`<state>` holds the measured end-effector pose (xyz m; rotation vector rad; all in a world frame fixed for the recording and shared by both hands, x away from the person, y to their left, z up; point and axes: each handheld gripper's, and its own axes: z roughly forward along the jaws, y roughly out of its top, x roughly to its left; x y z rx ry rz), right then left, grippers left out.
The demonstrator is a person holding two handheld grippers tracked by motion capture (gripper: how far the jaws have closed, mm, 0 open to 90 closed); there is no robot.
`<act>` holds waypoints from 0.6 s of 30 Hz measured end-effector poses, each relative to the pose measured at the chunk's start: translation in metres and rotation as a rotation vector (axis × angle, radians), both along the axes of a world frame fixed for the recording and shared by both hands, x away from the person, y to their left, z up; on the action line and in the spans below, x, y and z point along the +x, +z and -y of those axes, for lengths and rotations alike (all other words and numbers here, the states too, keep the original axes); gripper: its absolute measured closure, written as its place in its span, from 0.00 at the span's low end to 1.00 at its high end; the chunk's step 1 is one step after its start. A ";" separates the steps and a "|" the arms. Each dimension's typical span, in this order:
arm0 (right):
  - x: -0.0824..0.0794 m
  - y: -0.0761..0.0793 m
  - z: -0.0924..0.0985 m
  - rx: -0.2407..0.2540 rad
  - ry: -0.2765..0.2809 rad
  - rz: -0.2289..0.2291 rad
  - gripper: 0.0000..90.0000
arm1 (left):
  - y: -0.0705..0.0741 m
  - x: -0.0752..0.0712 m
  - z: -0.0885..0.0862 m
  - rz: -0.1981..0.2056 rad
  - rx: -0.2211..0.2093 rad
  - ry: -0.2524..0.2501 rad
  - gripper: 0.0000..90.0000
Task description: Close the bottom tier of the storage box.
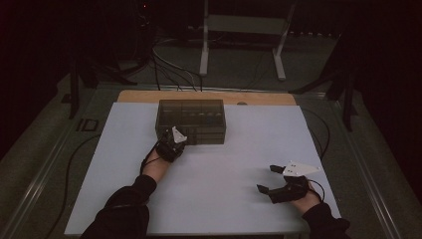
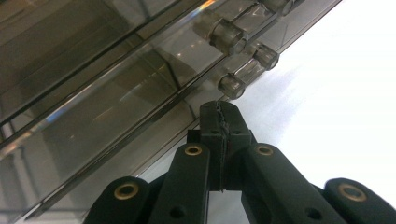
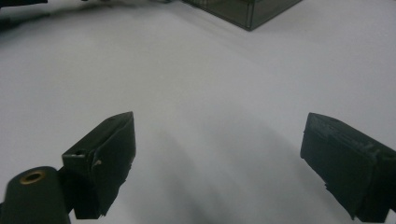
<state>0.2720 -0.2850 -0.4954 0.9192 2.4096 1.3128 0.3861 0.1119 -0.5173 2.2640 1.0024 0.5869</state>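
A smoky translucent drawer box (image 1: 191,119) stands at the far middle of the white table (image 1: 224,164). My left gripper (image 1: 171,137) is against the box's front face, near its left end. In the left gripper view its jaws are pressed together with nothing between them; the left gripper (image 2: 219,109) tips sit just below a round clear drawer handle (image 2: 232,85) on the box (image 2: 93,93). My right gripper (image 1: 265,178) rests low over the table near the front right, open, with bare table between its jaws. The right gripper (image 3: 219,158) faces the box's corner (image 3: 243,9) far off.
A wooden strip (image 1: 206,97) runs along the table's far edge. Behind it stand a white frame's legs (image 1: 204,50) and cables (image 1: 169,69) on the floor. Dark stands (image 1: 74,84) flank the table on both sides.
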 end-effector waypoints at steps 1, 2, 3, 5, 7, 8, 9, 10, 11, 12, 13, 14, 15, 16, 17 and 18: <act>0.000 0.000 0.000 0.000 0.000 0.000 0.12 | 0.001 -0.001 -0.001 -0.003 -0.008 -0.002 1.00; 0.000 0.000 0.000 -0.002 0.001 0.000 0.12 | 0.001 -0.002 -0.001 -0.007 -0.014 0.000 1.00; 0.000 0.000 -0.001 -0.001 0.002 0.000 0.12 | 0.002 -0.003 -0.002 -0.009 -0.008 0.000 1.00; 0.000 0.000 -0.001 -0.002 0.002 0.001 0.12 | 0.003 -0.004 -0.002 -0.015 -0.014 -0.002 1.00; 0.000 0.000 -0.001 -0.002 0.003 0.003 0.12 | 0.006 -0.007 -0.002 -0.025 -0.017 -0.004 0.97; 0.000 0.000 -0.001 -0.002 0.003 0.003 0.12 | 0.006 -0.009 -0.003 -0.027 -0.025 -0.009 0.97; 0.000 0.000 -0.001 -0.001 0.003 0.003 0.12 | 0.007 -0.010 -0.003 -0.025 -0.025 -0.012 0.97; 0.001 0.000 -0.001 -0.001 0.004 0.003 0.12 | 0.009 -0.012 -0.003 -0.025 -0.033 -0.010 0.97; 0.000 0.000 -0.001 -0.001 0.003 0.002 0.12 | 0.010 -0.013 -0.003 -0.030 -0.031 -0.013 0.93; 0.000 0.000 -0.001 -0.001 0.004 0.002 0.12 | 0.011 -0.014 -0.002 -0.027 -0.028 -0.014 0.90; 0.000 0.000 -0.002 -0.001 0.004 0.002 0.12 | 0.012 -0.016 -0.002 -0.024 -0.032 -0.015 0.89; 0.000 0.000 -0.002 -0.001 0.004 0.002 0.12 | 0.013 -0.017 -0.002 -0.031 -0.039 -0.017 0.89; 0.001 0.000 -0.002 0.000 0.004 0.002 0.12 | 0.014 -0.018 -0.001 -0.030 -0.042 -0.015 0.85; 0.001 0.000 -0.002 0.002 0.004 0.002 0.12 | 0.014 -0.020 -0.001 -0.024 -0.040 -0.010 0.80; 0.001 0.000 -0.002 0.001 0.003 0.003 0.12 | 0.015 -0.021 -0.001 -0.028 -0.046 -0.012 0.78; 0.001 0.000 -0.002 0.002 0.003 0.001 0.12 | 0.015 -0.021 -0.001 -0.029 -0.047 -0.014 0.74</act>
